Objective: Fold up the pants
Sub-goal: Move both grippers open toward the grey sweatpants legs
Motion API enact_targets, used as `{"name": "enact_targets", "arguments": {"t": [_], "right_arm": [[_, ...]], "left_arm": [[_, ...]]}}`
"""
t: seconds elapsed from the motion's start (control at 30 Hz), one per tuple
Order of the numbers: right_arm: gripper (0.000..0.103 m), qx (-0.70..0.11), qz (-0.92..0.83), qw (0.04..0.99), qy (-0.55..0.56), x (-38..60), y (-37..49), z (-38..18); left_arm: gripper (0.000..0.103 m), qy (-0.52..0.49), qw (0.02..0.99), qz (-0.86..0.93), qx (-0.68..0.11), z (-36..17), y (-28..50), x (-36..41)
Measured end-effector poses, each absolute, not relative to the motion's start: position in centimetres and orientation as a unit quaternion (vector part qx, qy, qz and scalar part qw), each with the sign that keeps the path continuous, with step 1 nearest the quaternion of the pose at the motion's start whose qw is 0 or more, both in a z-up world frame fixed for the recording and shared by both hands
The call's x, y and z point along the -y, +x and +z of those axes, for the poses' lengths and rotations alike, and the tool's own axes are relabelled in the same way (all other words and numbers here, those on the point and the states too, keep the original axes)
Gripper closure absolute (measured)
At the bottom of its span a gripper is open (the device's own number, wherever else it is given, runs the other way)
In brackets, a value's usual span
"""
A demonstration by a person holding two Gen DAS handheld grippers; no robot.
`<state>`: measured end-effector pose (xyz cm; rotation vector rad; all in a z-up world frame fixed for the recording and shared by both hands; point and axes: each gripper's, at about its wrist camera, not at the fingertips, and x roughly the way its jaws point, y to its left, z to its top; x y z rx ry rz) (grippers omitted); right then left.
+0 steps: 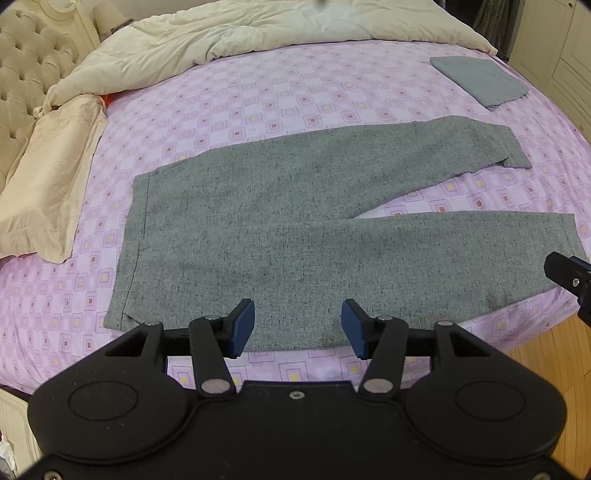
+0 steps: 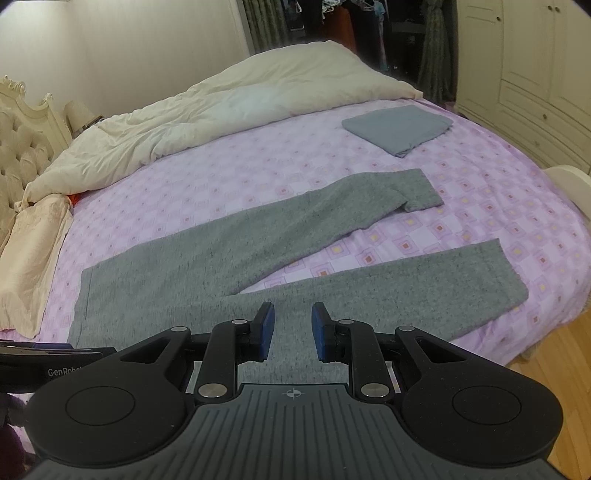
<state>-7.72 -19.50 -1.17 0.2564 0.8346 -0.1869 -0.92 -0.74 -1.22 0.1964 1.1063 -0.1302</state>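
Spread flat on the bed's lilac patterned sheet (image 1: 258, 96), grey wool pants (image 1: 280, 229) lie waistband left, legs splayed right. My left tongs (image 1: 297, 326) hover wide apart over the near hip edge; my right tongs (image 2: 293, 332) hover narrower above the near leg, holding nothing.

The bed (image 1: 258, 99) wears a lilac sheet with a print of small squares. Grey pants (image 1: 295, 229) lie flat on it near the front edge, waist toward the headboard side, legs spread in a V. A cream duvet (image 1: 236, 33) is bunched along the far side. A beige pillow (image 1: 48, 177) lies beside the waistband. A folded blue-grey cloth (image 1: 480, 79) sits beyond the legs.
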Motion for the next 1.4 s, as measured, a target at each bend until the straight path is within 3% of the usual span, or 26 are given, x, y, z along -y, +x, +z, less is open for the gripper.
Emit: {"name": "enact_targets", "arguments": {"t": [1.4], "right_arm": [[0.081,-0.466,-0.086,0.873,0.113,20.5,-6.6,-3.2]], "left_arm": [[0.044,0.103,0.823,-0.047,-0.557,-2.6,-0.6,2.2]]}}
